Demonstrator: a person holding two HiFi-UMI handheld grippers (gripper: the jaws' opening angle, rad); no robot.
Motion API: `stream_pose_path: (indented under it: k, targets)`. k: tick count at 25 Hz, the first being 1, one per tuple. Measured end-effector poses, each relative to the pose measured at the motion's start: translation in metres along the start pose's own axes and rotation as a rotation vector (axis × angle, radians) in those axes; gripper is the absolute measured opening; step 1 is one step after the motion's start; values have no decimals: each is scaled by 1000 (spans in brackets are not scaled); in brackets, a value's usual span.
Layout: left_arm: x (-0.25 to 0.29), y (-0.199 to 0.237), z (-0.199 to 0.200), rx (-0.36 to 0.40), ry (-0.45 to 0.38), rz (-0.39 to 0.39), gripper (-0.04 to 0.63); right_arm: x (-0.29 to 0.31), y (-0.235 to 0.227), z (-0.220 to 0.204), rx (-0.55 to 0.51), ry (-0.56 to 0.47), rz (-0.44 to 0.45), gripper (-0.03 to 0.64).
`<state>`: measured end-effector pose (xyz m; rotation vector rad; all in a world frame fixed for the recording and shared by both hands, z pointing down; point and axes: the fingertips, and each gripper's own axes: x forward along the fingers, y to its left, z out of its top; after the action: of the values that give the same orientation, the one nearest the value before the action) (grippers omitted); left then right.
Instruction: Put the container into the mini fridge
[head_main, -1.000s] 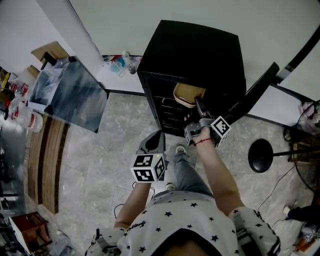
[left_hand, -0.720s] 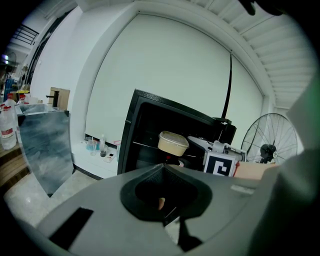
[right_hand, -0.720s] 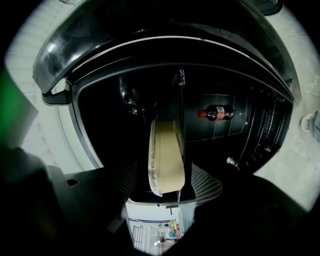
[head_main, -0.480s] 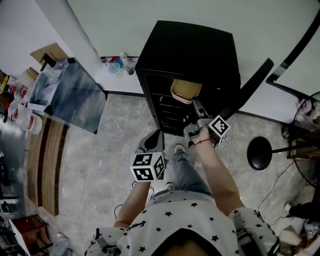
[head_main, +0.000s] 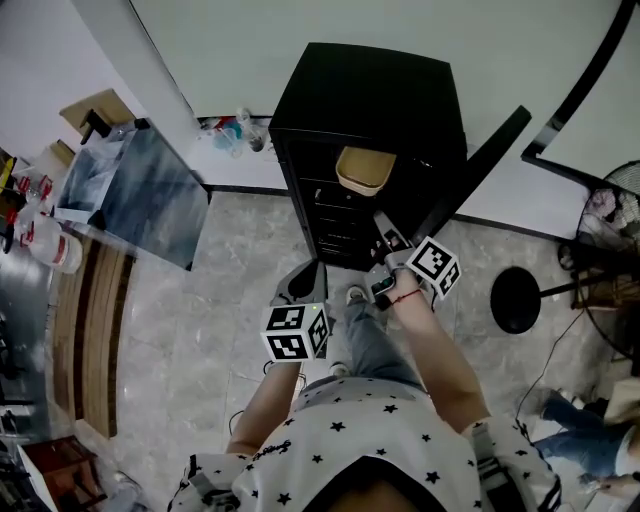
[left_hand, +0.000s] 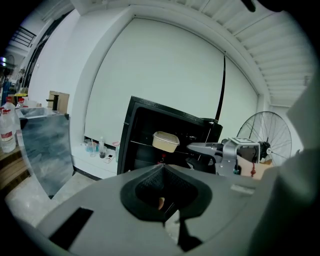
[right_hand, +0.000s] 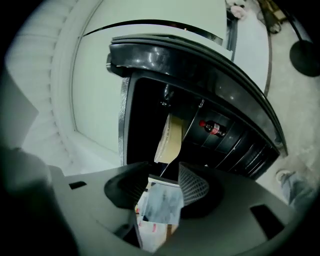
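We look down on the black mini fridge (head_main: 370, 110) at 12 o'clock in the head view. Its door (head_main: 480, 165) is swung wide toward 2 o'clock over a pale marble floor (head_main: 200, 310). A glass-topped table (head_main: 140, 190) stands at 10 o'clock, well apart from the fridge. The right gripper (head_main: 382, 222) sits just at 6 o'clock of the open cabinet, pointing into it. A second ago its tips were at the front edge of the container; now it has pulled back toward 6 o'clock and rolled, and the tips are clear of it. Its own view shows the jaws apart with nothing between them, and they have just been closing from their widest spread. The left gripper (head_main: 310, 272) hangs at 8 o'clock of the right one, over the floor, in much the same spot as before. In its own view its jaws meet at the tip and hold nothing. The tan container (head_main: 365, 170) now rests alone on an upper shelf (left_hand: 142, 145) inside the fridge, at 12 o'clock of the right gripper, and it has barely shifted since the earlier frame. In the right gripper view a small dark bottle (right_hand: 212, 128) with a red label shows deeper in the fridge, at 2 o'clock of the container.
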<state>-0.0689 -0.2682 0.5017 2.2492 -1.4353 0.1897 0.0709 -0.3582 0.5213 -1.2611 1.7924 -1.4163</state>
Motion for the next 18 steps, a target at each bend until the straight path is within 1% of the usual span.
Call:
stream_pose_path:
  k: [3,7,9,13,18]
  targets:
    - [-10,-3,0,7,-8,-7,12,-17,10,-11,-116,12,-33,95]
    - [-25,-7,-4,19,-14,-13,12,-40,23,-27,-268,28,-63,9]
    - [-33,-8,-6,23,-16,-14,12,-51,31,-35,-332,36,-67,-6]
    - [-47,-12,-10,26,-20,-8,12,-71,42,-48,-451,52,-68,-6]
    - [-66,-18,-17,36,-30,-4,12,-97,55,-60,-639,59,-77,-6]
